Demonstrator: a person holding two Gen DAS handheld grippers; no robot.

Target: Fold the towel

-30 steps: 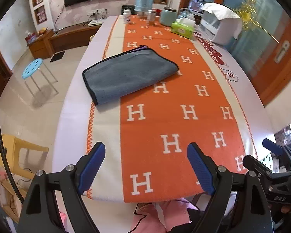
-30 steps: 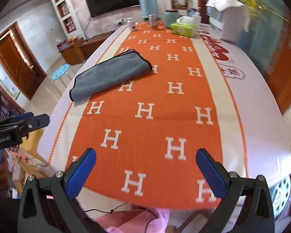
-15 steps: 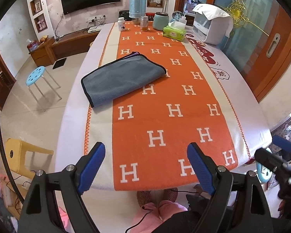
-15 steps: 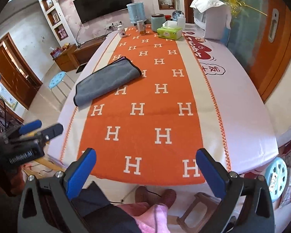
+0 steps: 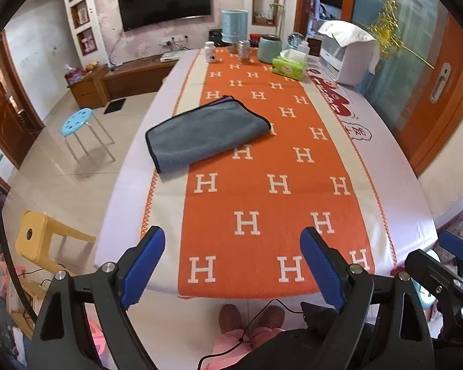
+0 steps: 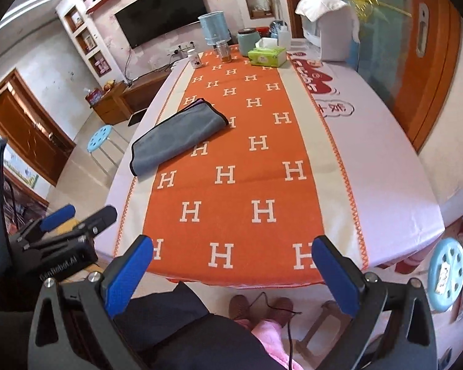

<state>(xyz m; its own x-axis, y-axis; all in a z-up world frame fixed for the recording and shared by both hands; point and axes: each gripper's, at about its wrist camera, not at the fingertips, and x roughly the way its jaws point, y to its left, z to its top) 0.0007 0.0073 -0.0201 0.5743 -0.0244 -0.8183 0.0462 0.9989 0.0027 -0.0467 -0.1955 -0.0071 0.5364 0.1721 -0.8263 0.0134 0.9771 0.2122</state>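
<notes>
Both tools (image 5: 231, 259) farther back, towel (image 5: 206, 132) folded.

Folded grey towel (image 5: 205, 135), black-edged, flat on table's left side

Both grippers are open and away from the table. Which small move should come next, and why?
Probably nothing more than lowering both to rest. The grey towel already lies folded flat on the orange runner, and the left gripper and right gripper are open, empty, back past the table edge.
</notes>
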